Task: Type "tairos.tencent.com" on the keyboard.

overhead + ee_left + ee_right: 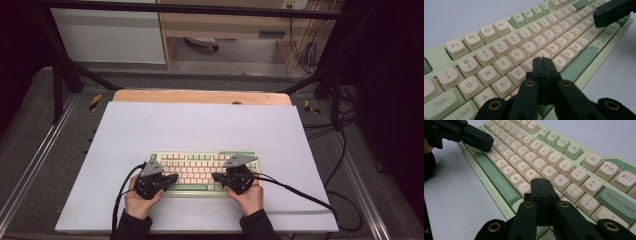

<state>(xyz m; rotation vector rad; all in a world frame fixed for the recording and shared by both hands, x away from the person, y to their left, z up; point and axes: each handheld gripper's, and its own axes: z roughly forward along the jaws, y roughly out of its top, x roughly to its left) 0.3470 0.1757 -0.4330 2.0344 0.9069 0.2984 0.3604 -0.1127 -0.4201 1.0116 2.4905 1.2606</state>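
A pale green keyboard (202,170) with cream keys lies on the white table sheet near the front edge. My left gripper (174,178) is shut with nothing between its jaws, and it points right over the keyboard's left half. In the left gripper view its tip (542,59) hovers over the keyboard (499,47) by the G key. My right gripper (215,177) is shut and empty too, pointing left over the right half. The right gripper view puts its tip (540,180) above the keyboard (564,167), near the comma and L keys. Whether either tip touches a key is unclear.
The white sheet (200,125) covers a wooden table (200,96). Black cables (300,192) trail from both grippers over the table's front. Dark frame bars and more cables stand beyond the table's sides.
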